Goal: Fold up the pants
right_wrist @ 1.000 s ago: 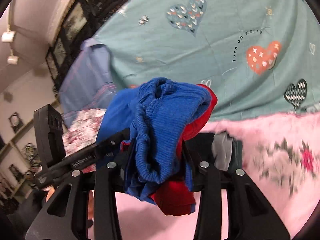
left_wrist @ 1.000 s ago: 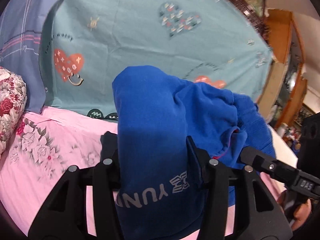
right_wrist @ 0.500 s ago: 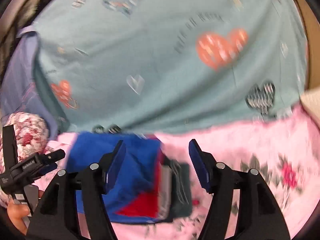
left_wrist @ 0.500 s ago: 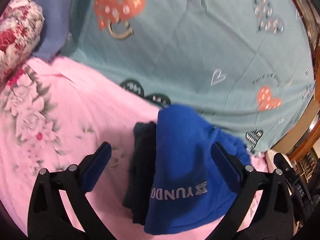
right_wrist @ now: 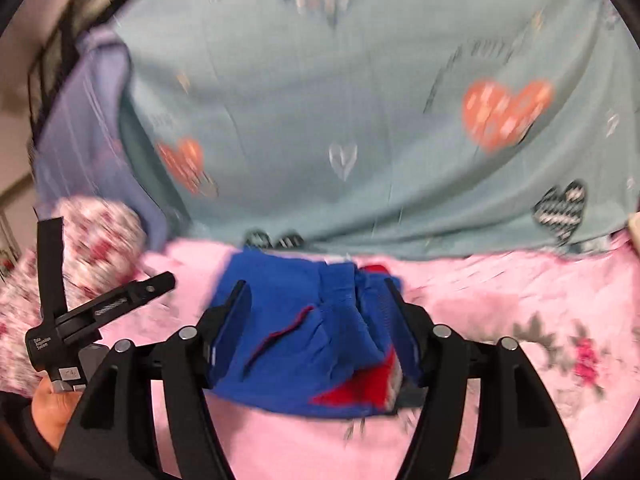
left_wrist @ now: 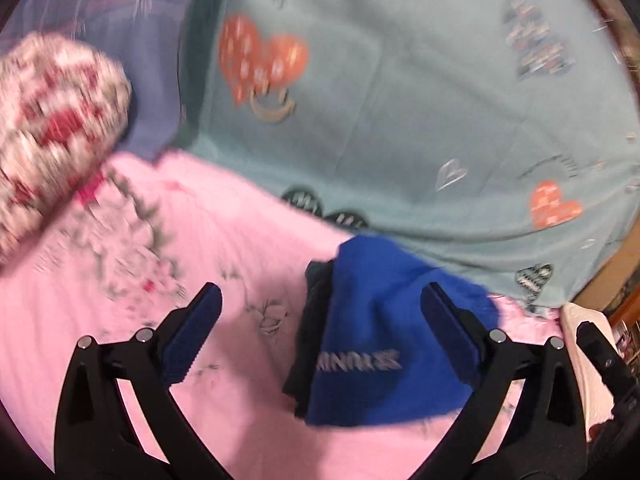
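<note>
The blue pants (left_wrist: pixel 384 344) lie folded in a compact bundle on the pink floral bedspread (left_wrist: pixel 224 240), on top of a dark garment (left_wrist: pixel 314 320). Grey lettering shows on their near edge. My left gripper (left_wrist: pixel 320 312) is open and empty, its jaws wide apart above the bundle's left side. In the right wrist view the pants (right_wrist: pixel 296 332) show a red lining (right_wrist: pixel 360 388) at their right end. My right gripper (right_wrist: pixel 318 312) is open, jaws on either side of the bundle, not clamped. The left gripper's body (right_wrist: pixel 100 312) shows at the left.
A teal blanket with heart prints (left_wrist: pixel 400 100) covers the far side of the bed. A floral pillow (left_wrist: pixel 52 120) lies at the left, with a purple-blue sheet (left_wrist: pixel 120 20) behind it. Wooden furniture (left_wrist: pixel 624 304) stands at the right edge.
Both grippers have let go of the pants and opened. The bundle now rests on the bed, and both grippers have drawn back from it.
</note>
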`<state>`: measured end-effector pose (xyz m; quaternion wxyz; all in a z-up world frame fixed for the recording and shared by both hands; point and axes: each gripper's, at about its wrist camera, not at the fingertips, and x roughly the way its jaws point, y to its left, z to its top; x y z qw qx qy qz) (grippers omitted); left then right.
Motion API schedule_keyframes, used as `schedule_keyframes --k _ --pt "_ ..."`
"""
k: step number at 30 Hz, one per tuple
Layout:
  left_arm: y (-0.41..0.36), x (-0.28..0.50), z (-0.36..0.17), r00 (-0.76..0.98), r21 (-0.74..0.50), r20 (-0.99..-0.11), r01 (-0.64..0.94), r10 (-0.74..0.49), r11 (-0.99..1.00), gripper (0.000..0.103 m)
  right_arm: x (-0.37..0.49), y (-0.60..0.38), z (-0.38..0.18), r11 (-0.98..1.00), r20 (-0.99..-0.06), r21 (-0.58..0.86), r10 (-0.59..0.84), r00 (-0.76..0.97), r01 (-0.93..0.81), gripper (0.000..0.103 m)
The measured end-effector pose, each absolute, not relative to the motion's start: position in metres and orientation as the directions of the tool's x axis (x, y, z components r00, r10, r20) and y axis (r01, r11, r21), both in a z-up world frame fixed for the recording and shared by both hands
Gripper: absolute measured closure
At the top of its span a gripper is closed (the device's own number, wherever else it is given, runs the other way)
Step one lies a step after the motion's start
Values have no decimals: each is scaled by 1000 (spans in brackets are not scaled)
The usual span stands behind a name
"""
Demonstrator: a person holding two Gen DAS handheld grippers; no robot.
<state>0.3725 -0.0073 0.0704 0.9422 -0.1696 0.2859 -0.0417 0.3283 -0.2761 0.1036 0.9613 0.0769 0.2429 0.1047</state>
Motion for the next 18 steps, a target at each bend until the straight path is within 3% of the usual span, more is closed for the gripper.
schedule_keyframes --k 2,4,8,9,13,18 --pt "-5 314 108 867 -312 -458 49 -195 949 2 273 -283 134 969 -408 193 221 886 -153 28" --pt "-3 251 140 882 -277 -407 131 -239 952 2 215 -292 162 971 -372 185 211 904 -151 15" --pt "2 132 175 873 -201 -372 257 -316 945 2 98 -300 203 975 -321 110 218 922 -192 14" --pt "4 112 182 868 -185 -370 279 -330 942 2 66 -302 211 977 -306 78 211 928 -197 1" --pt "17 49 163 860 -163 -411 257 -302 953 2 -25 -314 205 985 -268 37 170 948 -166 1" --pt "15 13 97 804 -184 -513 239 -301 953 2 -65 -316 138 988 -343 102 141 929 -113 1"
